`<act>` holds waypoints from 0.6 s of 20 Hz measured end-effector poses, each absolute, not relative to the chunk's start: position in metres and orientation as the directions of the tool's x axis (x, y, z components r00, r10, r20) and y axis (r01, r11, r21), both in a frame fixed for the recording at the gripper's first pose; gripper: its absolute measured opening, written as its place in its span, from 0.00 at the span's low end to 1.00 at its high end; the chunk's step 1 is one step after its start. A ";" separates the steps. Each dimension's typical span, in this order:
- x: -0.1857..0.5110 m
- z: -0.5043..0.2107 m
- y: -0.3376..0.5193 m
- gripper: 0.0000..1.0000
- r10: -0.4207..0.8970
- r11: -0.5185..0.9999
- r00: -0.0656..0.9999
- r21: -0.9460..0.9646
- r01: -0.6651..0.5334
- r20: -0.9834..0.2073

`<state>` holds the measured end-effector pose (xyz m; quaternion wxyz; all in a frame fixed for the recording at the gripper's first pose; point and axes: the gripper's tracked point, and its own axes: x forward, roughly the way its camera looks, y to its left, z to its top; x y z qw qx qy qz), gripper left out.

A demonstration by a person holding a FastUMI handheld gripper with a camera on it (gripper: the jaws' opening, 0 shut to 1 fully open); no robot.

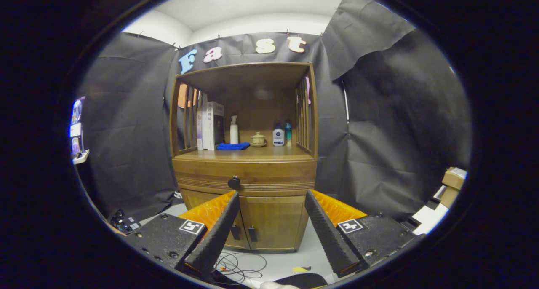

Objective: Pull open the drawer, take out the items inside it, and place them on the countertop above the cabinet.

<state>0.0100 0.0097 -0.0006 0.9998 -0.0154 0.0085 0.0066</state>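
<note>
While the claw (271,198) hangs back from the cabinet (244,183) with its two fingers spread wide and nothing between them, the whole job is plainly yet to begin: the drawer (246,175) sits flush and closed in the cabinet front. Look at the dark round knob (233,182) on that drawer. It lies beyond the fingers, straight ahead and a touch up, but it is not centred in the gap: it sits just above the tip of the left finger (219,230), well apart from the right finger (324,230). That offset is what counts, I'd say; the claw needs to slide left and go forward before the knob falls between the fingers.

The drawer front runs wide, side to side, across the cabinet, so the pull should come straight back toward us. Below it are two closed doors with small dark handles (243,233), not to be mistaken for the target.

Above the drawer is the countertop, the desk (286,155), where the goods must end up. It already carries books (210,127), a white spray bottle (234,129), a blue cloth (233,146), a small lidded pot (258,140) and two more bottles (282,135). Bare wood shows toward the front edge, on the right. What lies in the drawer, nobody can tell yet. Loose cable (242,266) lies on the floor beneath the fingers.
</note>
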 end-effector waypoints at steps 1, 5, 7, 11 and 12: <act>0.014 0.000 0.010 1.00 0.014 0.999 1.000 -0.034 -0.015 -0.019; 0.042 0.005 0.018 1.00 0.027 0.998 0.999 -0.051 -0.028 -0.029; 0.059 0.010 0.030 1.00 0.046 0.997 0.998 -0.067 -0.048 -0.030; 0.102 0.021 0.054 1.00 0.072 0.992 0.997 -0.104 -0.072 -0.012; 0.112 0.019 0.060 1.00 0.080 0.991 0.997 -0.103 -0.081 -0.016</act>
